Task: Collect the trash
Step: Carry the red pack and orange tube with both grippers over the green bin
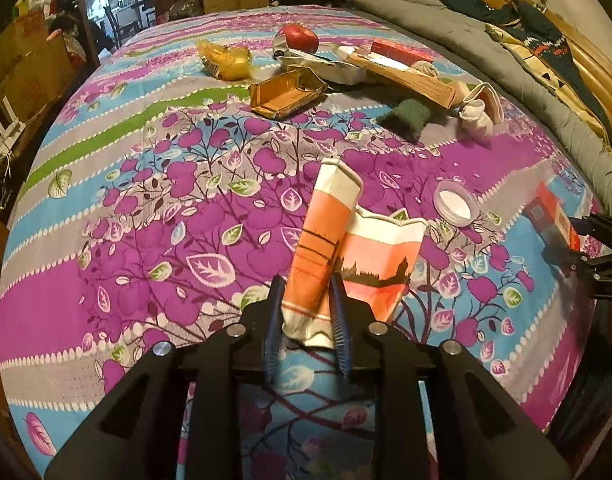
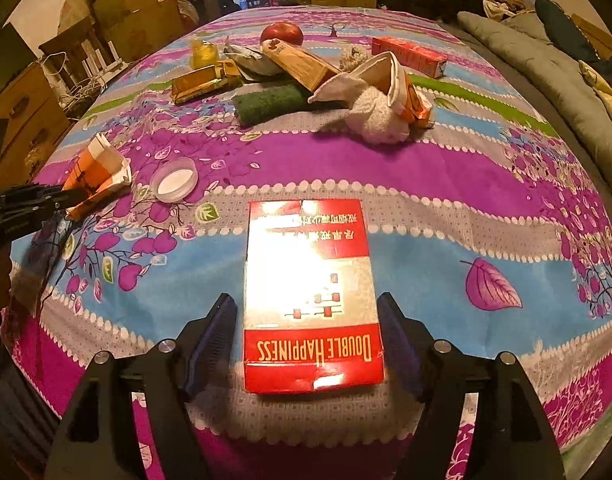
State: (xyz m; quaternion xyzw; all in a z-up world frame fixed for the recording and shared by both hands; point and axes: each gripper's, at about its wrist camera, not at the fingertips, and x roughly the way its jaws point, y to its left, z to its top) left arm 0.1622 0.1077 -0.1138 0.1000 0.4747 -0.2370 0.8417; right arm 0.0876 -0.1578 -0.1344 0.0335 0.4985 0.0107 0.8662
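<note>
Paper cups: two crushed orange-and-white ones lie side by side on the floral bedsheet (image 1: 106, 184). Left gripper (image 1: 307, 312) has its blue pads clenched on the nearer crushed cup (image 1: 325, 240), gripping it at the base w/ the rim pointing away; second crushed cup (image 1: 381, 260) touches it on the right, flat on the sheet. Clear plastic lid (image 1: 455, 202) sits near, just past the cups.

Right gripper (image 2: 306, 344) is spread wide, jaws released, one pad each side of a red-and-white cigarette pack (image 2: 309, 292) lying flat btwn them; small gap on both sides, not touching.

Further back on the sheet, a cluster: green scrub pad (image 2: 272, 102), white cloth (image 2: 375, 110), long cardboard box (image 2: 300, 64), gold box (image 2: 202, 82), yellow wrapper (image 2: 204, 52), red apple (image 2: 282, 33), red carton (image 2: 409, 56). Grey blanket (image 2: 545, 68) runs along the right edge.
</note>
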